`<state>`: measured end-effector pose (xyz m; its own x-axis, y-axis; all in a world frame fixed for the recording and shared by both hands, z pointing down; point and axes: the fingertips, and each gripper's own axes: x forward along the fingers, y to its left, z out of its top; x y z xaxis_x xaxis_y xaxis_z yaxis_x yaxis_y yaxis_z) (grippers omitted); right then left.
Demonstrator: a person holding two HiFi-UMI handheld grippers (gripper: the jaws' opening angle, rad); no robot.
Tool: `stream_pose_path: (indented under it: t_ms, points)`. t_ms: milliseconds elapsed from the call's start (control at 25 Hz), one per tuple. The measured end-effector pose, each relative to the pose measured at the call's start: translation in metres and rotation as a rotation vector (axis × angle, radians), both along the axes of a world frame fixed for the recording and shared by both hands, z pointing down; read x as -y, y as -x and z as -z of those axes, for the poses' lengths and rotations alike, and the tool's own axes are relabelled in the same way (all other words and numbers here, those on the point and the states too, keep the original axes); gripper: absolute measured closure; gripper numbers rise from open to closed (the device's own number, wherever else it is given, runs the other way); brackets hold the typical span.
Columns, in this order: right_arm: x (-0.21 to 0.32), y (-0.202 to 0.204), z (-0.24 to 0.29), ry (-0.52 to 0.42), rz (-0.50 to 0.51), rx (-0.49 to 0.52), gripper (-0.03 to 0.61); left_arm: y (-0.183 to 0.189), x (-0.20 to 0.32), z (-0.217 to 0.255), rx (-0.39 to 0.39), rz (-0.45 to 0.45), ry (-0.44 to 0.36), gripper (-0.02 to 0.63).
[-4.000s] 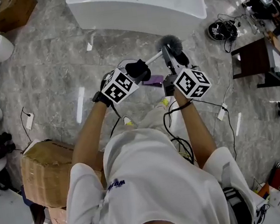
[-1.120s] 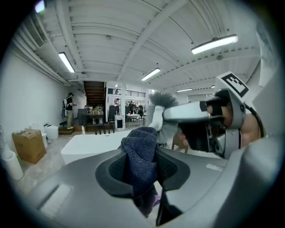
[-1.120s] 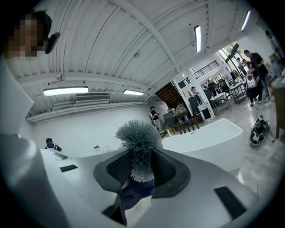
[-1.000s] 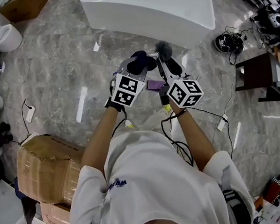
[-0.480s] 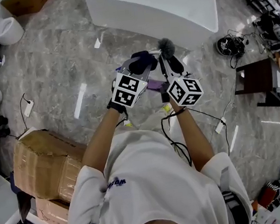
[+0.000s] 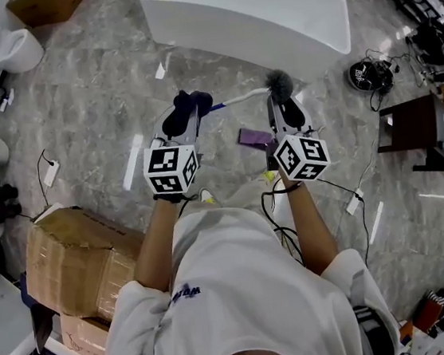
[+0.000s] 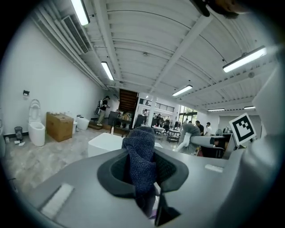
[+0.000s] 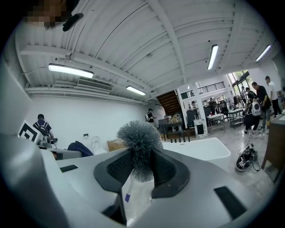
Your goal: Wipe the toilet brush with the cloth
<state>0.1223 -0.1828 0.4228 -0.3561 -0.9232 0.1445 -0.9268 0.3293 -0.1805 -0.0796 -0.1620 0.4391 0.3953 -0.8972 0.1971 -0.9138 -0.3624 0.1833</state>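
My L tongs clenched on the dark cloth; R tongs clenched on the toilet brush by its bristles. Its handle runs crosswise toward L, cloth just beside its free end.

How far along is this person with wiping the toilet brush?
Picking up looks done: the left gripper is shut on the dark cloth, the right gripper on the toilet brush near its bristles. In hand: the cloth sits at the far end of the white handle; contact is unclear. How clean the brush is cannot be seen, so further strokes may remain.
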Motion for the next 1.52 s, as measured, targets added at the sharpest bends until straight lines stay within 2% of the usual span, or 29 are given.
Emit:
stream_pose_path:
  t_ms: [160,440,880,1520]
  points:
    - [-0.014,-0.005,-0.005,0.013,-0.011,0.007,0.463,0.021,-0.019,-0.011,-0.008,0.056,0.004,0.541]
    - [-0.035,0.006,-0.020,0.060,0.019,-0.027,0.463,0.045,-0.046,-0.030,-0.014,0.091,0.042,0.540]
    - [-0.042,0.043,-0.016,0.036,0.084,-0.058,0.463,0.055,-0.051,-0.022,0.004,0.092,-0.008,0.540]
    - [-0.042,0.047,-0.012,0.031,0.095,-0.049,0.463,0.059,-0.061,-0.034,0.014,0.104,0.011,0.538]
